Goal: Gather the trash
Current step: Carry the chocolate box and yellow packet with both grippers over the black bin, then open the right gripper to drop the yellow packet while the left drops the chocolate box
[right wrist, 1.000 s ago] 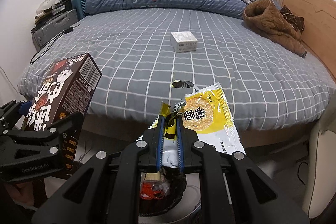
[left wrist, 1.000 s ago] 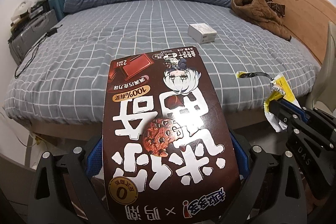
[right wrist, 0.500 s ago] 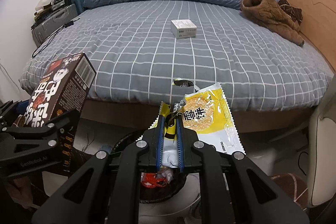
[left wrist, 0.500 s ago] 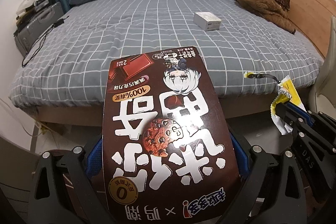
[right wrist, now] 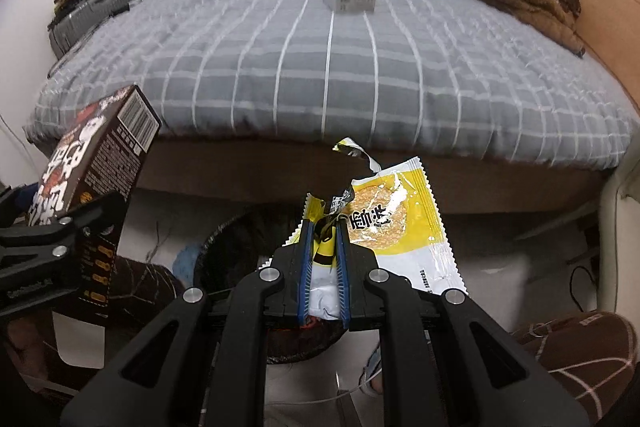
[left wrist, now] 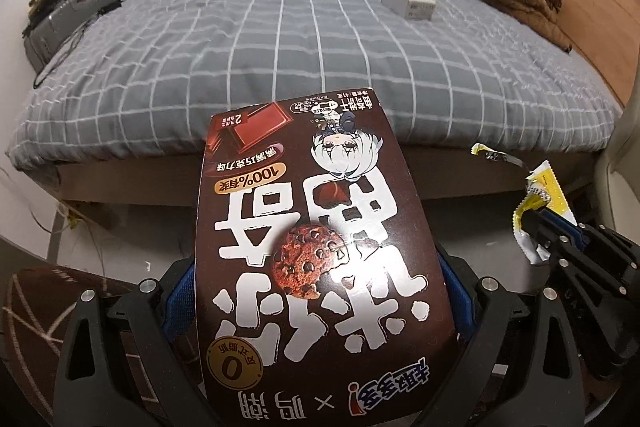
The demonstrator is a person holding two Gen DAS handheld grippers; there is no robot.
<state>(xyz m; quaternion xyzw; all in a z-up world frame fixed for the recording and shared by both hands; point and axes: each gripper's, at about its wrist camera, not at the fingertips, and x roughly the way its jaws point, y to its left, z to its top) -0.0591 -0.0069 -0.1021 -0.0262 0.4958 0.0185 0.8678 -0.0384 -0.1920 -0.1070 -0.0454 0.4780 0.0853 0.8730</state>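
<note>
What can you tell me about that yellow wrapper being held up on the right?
The yellow wrapper is a thin, shiny, crinkled plastic snack packet with zigzag edges, printed with a round golden biscuit and dark characters. Its top is torn open, and a loose strip curls up from it. The right gripper is shut on its crumpled left part between blue pads; the rest hangs free to the right, off the bed. Below it sits a dark bin. In the left view, the wrapper shows edge-on.
</note>
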